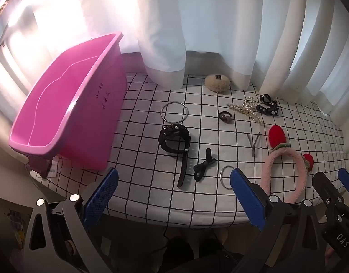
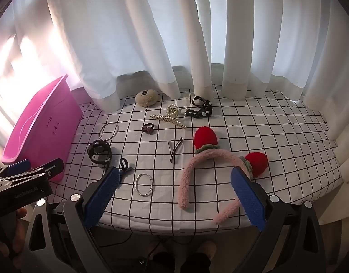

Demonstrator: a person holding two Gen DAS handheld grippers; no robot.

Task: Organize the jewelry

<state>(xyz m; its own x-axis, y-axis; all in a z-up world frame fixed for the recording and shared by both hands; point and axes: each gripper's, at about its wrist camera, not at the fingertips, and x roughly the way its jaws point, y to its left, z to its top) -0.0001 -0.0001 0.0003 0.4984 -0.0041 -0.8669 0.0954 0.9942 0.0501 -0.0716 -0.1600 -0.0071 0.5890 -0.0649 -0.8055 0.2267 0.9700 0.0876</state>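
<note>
Jewelry and hair accessories lay spread over a table covered with a white cloth (image 1: 138,136) ruled in black squares, in front of white curtains (image 1: 197,34). A pink bin (image 1: 67,104) stood at the left of the left-wrist frame, its inside bare where visible.

The left gripper (image 1: 174,195) occupied the bottom of its own frame with both blue pads spread wide and nothing between them. The right gripper (image 2: 174,193) stood likewise at the bottom of its frame, jaws fully apart, gripping nothing.

Item positions, left-wrist frame:
- Large silver bangle (image 1: 174,112), centre, just above the black watch (image 1: 174,140).
- Black hair tie (image 1: 204,165), lower centre, beside a small silver bangle (image 1: 226,177) partly hidden by the right-hand pad.
- Pink fuzzy headband (image 1: 286,170) with red pompoms, lower right.
- Metal hair clip (image 1: 254,143), right of centre.
- Brown hair tie (image 1: 225,116), pearl claw clip (image 1: 245,109) and black dotted bow (image 1: 267,105), upper right.
- Beige plush clip (image 1: 217,80), near the curtain hem.

In the right-wrist frame the headband (image 2: 197,166) lay between the pads' lines of sight, untouched.
</note>
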